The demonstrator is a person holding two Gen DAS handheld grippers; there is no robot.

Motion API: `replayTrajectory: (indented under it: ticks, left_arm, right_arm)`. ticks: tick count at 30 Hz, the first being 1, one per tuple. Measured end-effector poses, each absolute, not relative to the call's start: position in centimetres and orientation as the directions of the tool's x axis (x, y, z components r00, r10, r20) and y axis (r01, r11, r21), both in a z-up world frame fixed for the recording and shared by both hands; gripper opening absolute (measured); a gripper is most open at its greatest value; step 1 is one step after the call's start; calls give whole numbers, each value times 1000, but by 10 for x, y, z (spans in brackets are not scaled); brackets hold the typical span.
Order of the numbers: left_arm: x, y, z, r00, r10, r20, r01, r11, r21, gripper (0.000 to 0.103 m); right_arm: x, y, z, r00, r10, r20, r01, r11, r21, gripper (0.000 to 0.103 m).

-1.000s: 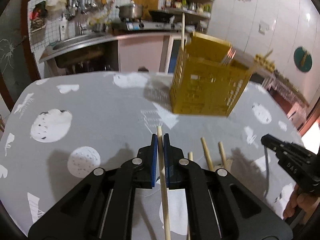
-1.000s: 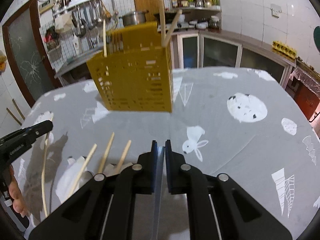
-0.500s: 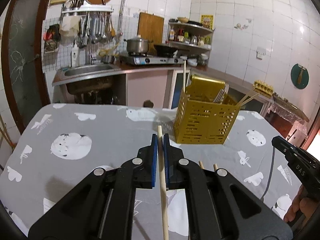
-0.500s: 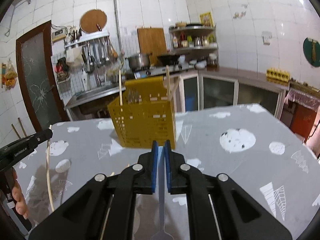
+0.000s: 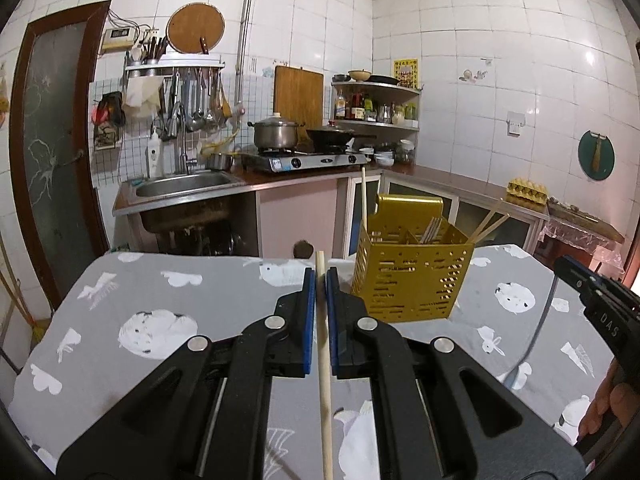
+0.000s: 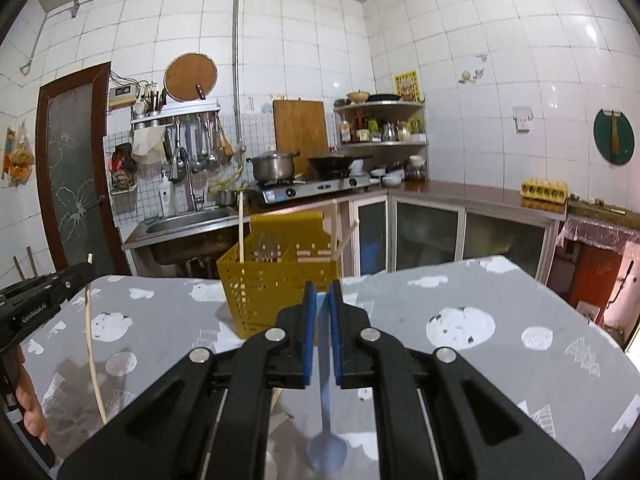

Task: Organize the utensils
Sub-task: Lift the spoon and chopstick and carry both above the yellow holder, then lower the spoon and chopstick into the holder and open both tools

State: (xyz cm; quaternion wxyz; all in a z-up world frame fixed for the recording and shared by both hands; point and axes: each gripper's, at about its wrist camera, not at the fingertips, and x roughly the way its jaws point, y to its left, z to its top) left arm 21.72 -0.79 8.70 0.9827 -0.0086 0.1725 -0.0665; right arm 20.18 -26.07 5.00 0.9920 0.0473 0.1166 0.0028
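Both grippers' jaws clamped, raised.

Black fingers (image 5: 304,320), blue pads (image 5: 307,312), silver screws

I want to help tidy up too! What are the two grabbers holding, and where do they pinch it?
The left gripper pinches a wooden chopstick near its top end. The right gripper pinches a spoon by its handle, bowl hanging down.

Both my hands have risen and levelled out. My left gripper (image 5: 320,280), clamped on the chopstick (image 5: 325,380), was aimed at the grey tablecloth (image 5: 168,296) a second ago and now faces the yellow utensil basket (image 5: 408,284) with the kitchen wall behind. My right gripper (image 6: 321,296) has lifted the spoon (image 6: 326,420) likewise; the loose chopsticks on the table have dropped from view.
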Motion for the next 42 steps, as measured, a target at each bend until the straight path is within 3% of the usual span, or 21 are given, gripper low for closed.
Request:
replayTrajectory:
  ticks: [18,35,42]
  left_arm:
    - [253,-19,121,958,-161,-237,156,987,-42,4]
    - [307,-51,240,969,-232,-81,227,971,-71,4]
    - [350,-86,242,968,-243,-62,241,970,-44,4]
  right_arm:
    - [236,-264,83,982,14,-187,5,995,103,7]
    - [290,-261,192,997,35,-67,-27,992,123,7]
    - [331,-261,192,997,1,-76,8,992,122,7]
